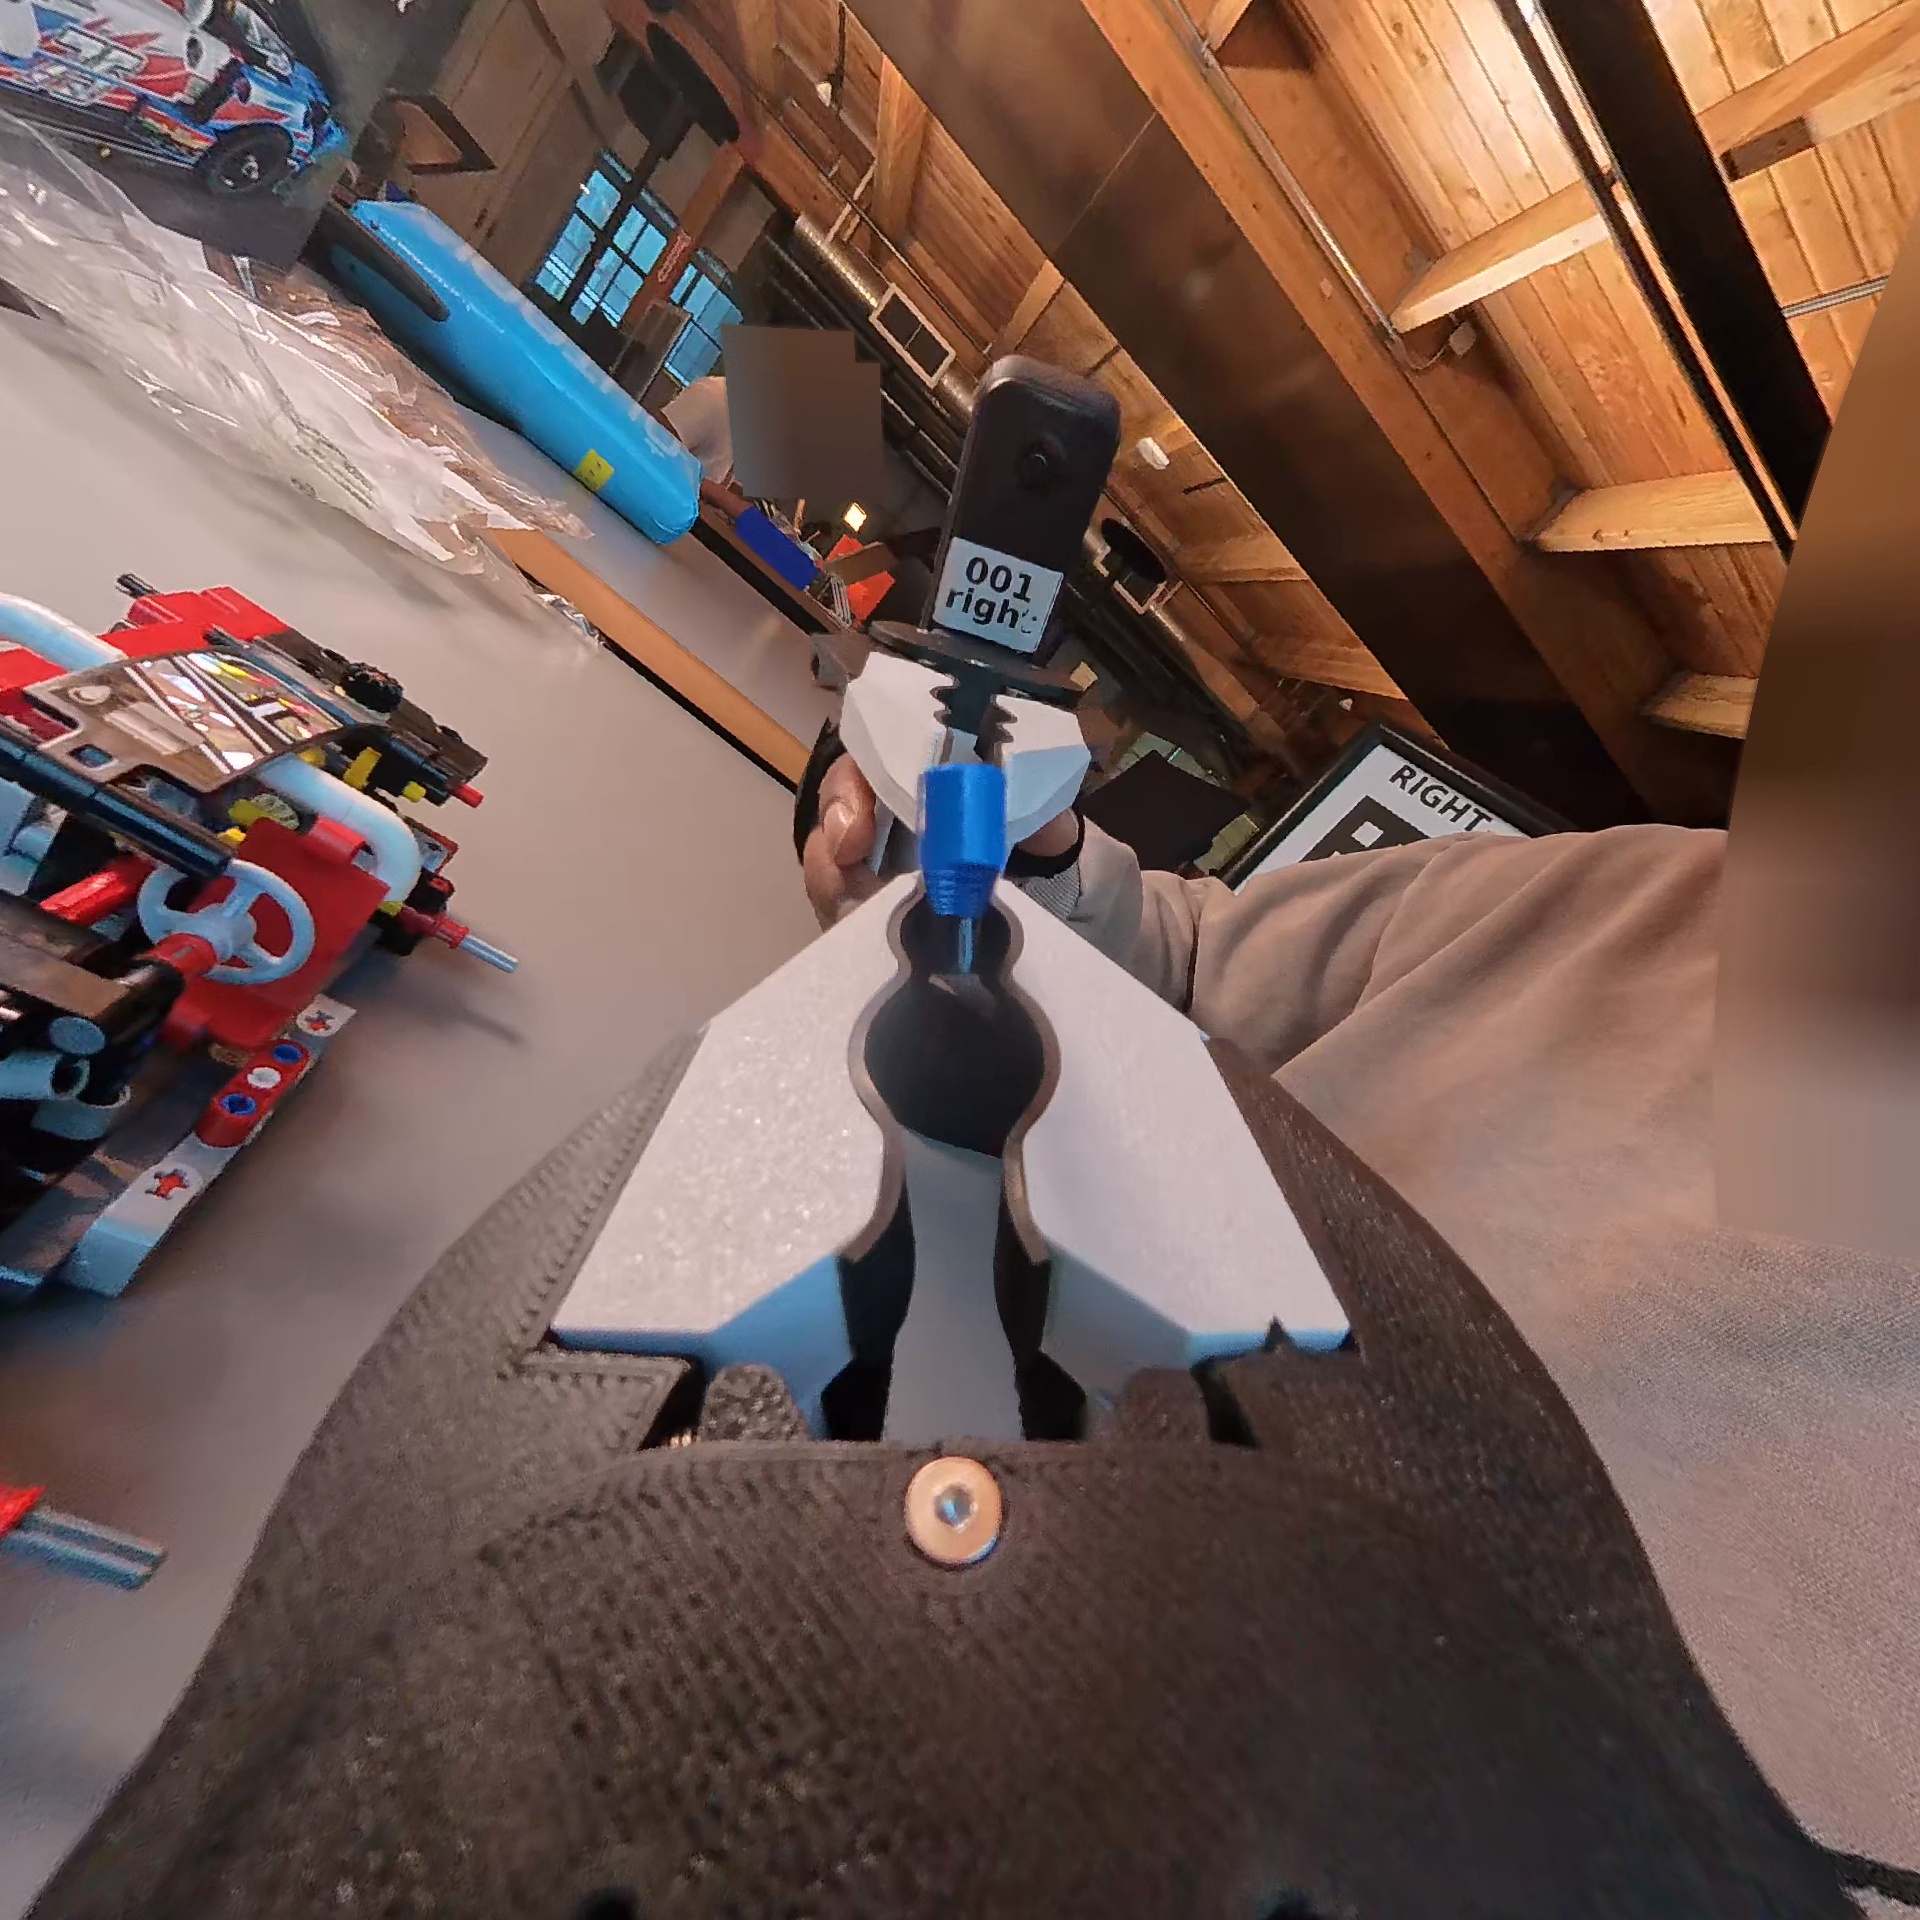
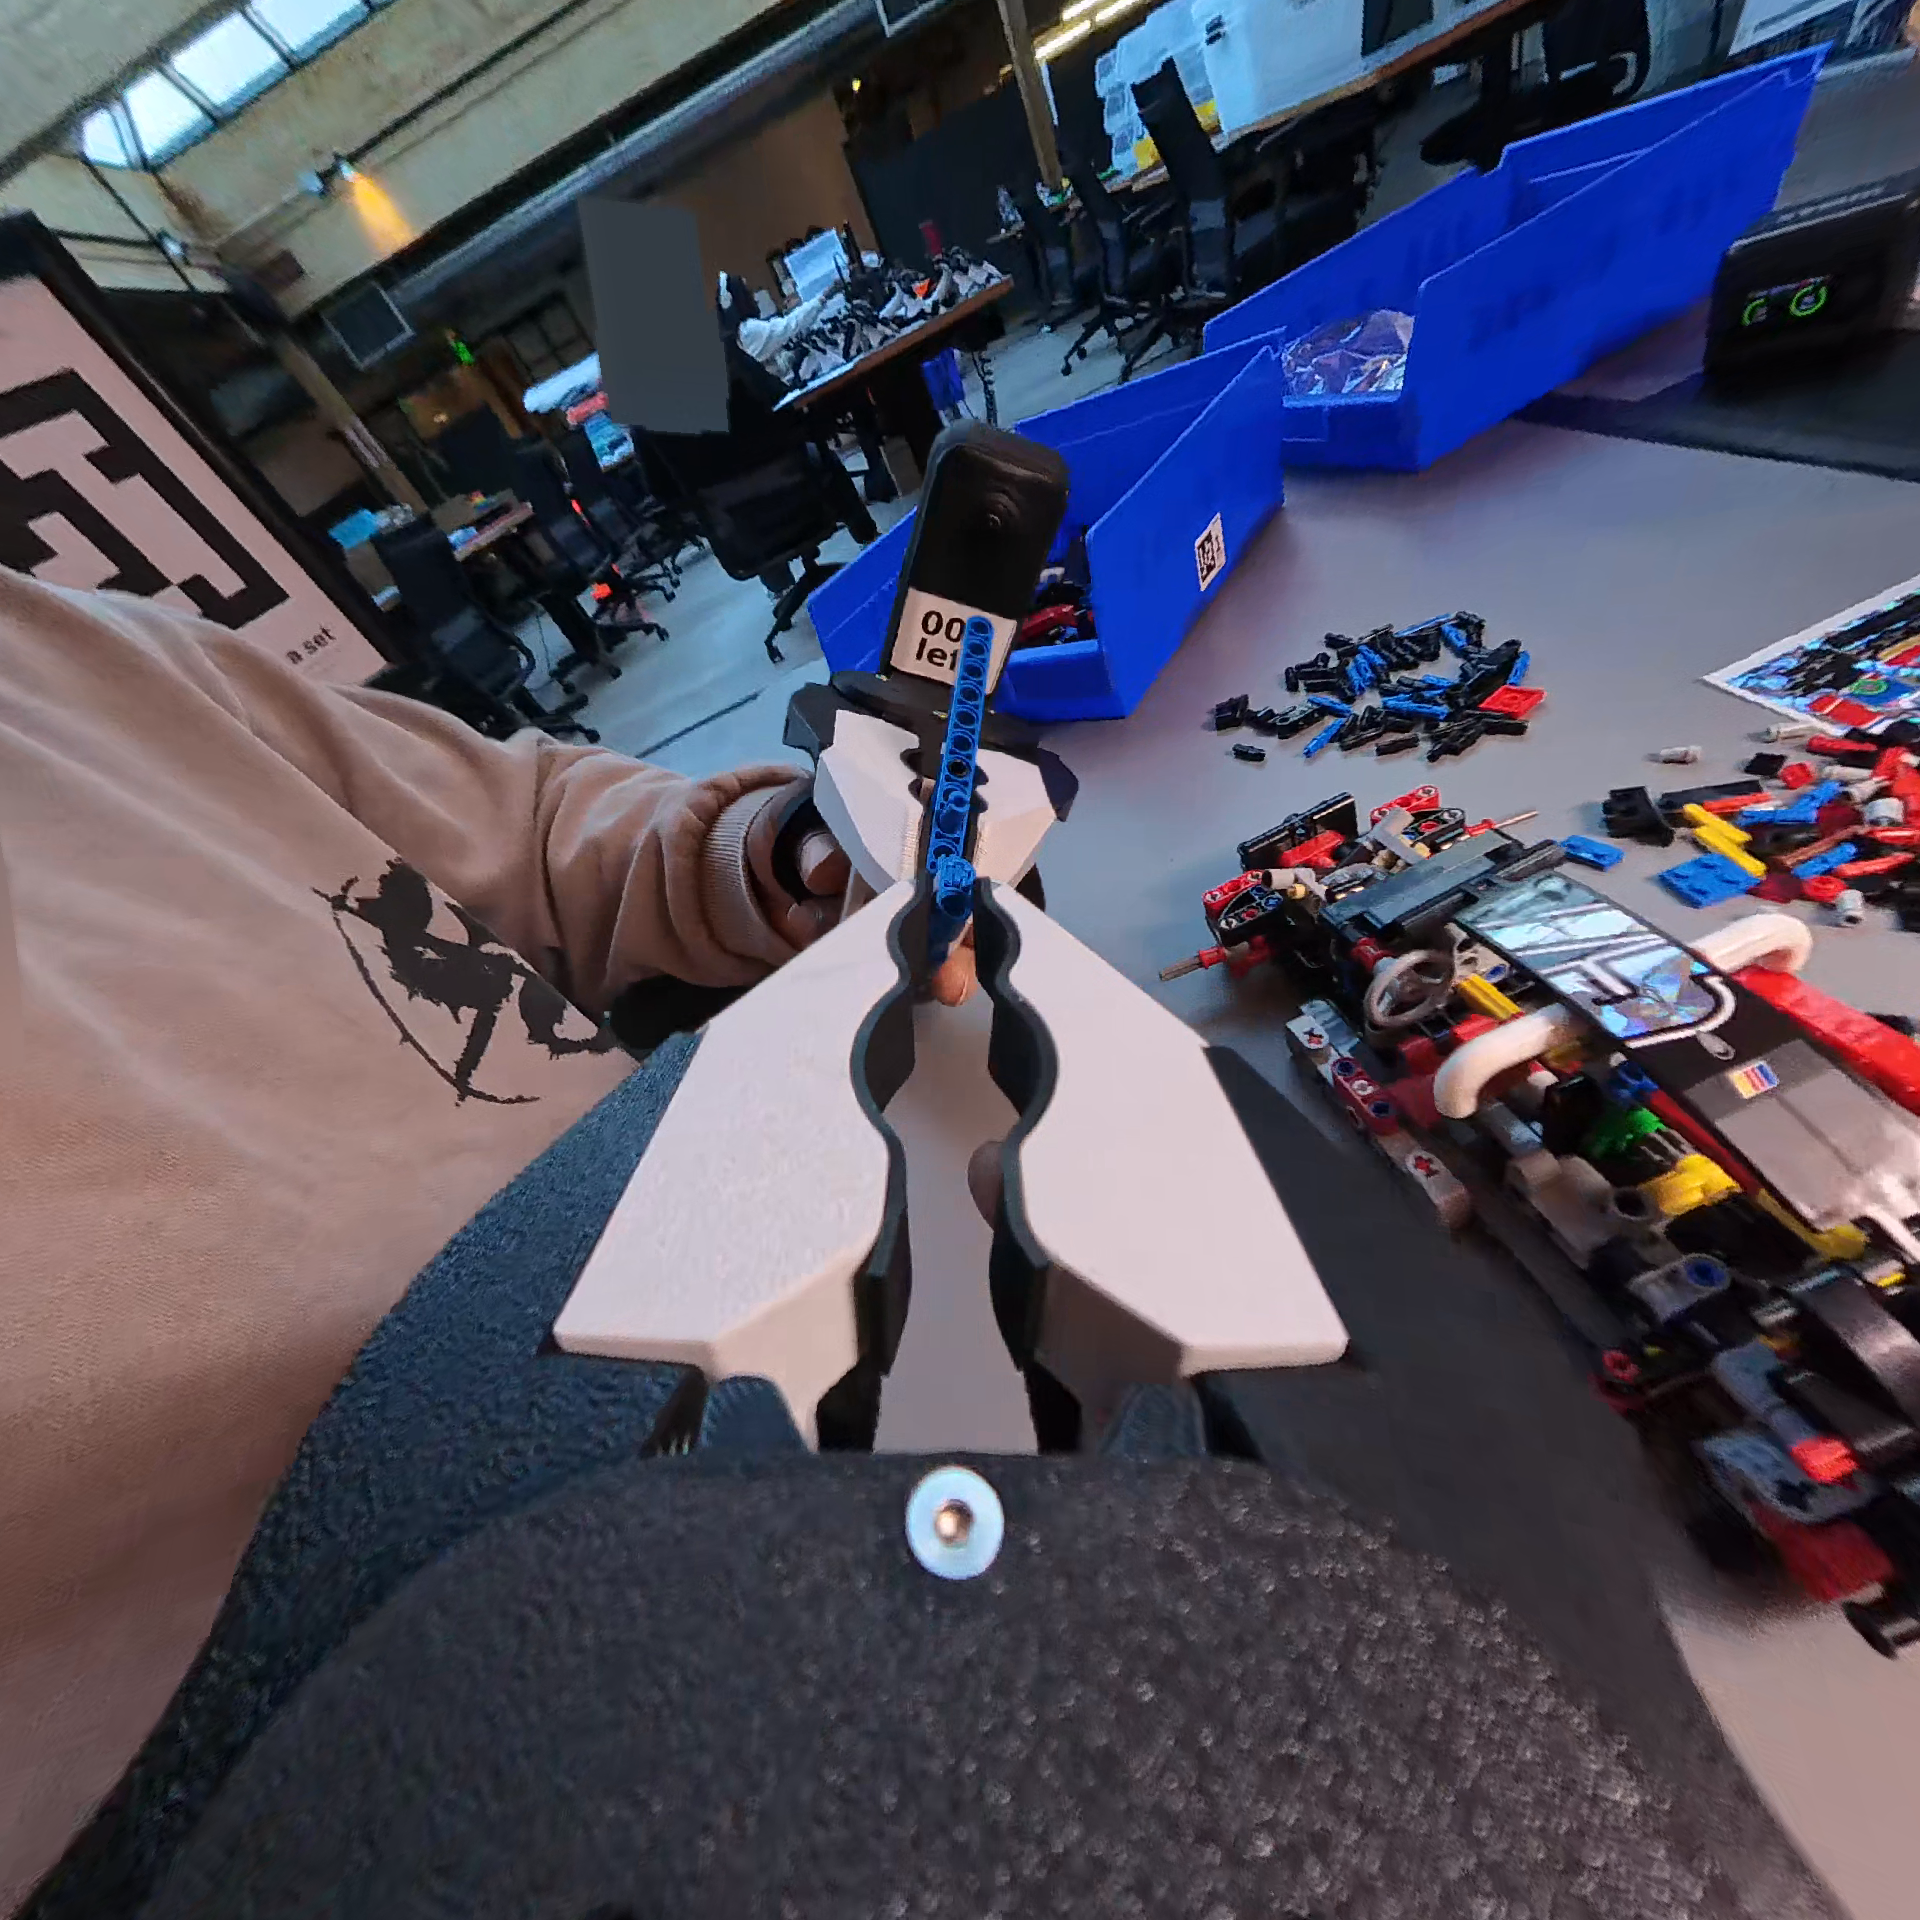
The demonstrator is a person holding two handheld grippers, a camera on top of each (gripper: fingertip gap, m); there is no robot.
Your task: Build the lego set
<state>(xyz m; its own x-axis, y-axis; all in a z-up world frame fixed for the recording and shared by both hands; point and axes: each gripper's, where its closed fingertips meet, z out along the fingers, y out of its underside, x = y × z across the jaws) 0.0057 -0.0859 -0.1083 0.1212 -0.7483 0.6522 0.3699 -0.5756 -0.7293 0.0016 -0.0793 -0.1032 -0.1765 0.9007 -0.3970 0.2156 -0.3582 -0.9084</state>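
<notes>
in the left wrist view the half-built car (image 1: 197, 914) lies on the table (image 1: 623, 935) far to the left, well apart from both grippers. the left gripper (image 1: 961, 940) is clamped on the end of a blue beam (image 1: 961, 831), which points away along its fingers. in the right wrist view the right gripper (image 2: 951, 920) is closed on the same blue beam's near end; its long axis runs between the two grippers, so i judge both are equally near.

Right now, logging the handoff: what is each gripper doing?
Left gripper: shut on the blue beam.
Right gripper: shut on the same blue beam.
</notes>
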